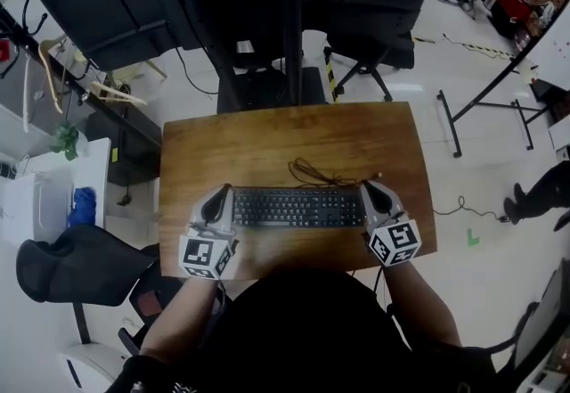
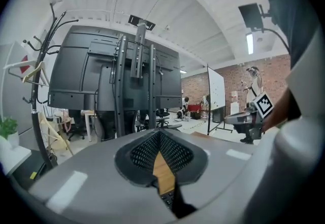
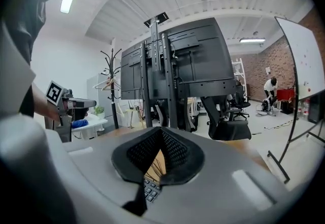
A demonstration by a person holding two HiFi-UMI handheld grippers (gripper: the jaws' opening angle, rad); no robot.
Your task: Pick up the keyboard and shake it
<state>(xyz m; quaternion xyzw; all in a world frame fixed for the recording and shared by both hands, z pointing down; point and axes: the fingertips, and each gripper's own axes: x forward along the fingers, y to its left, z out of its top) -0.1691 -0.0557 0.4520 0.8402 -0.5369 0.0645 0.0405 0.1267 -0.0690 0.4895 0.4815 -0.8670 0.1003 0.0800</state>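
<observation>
Spanning the gap between the two claws, the keyboard [image 1: 298,207] hangs crosswise over the near half of the wooden table [image 1: 267,137], just ahead of the person's body. The left gripper [image 1: 220,200] is clenched on its left end and the right gripper [image 1: 374,198] on its right end. In each gripper view the pads meet at the tips, with keys showing low between them. Bare wood lies open from the keyboard to the table's far edge, save for the loose cable [image 1: 316,176] coiled just behind it. Past that edge a black monitor stand [image 1: 287,17] and an office chair [image 1: 374,53] crowd close. A dark chair [image 1: 71,262] sits near the table's left corner. On the right a frame's legs [image 1: 485,106] stand well apart across open floor.
</observation>
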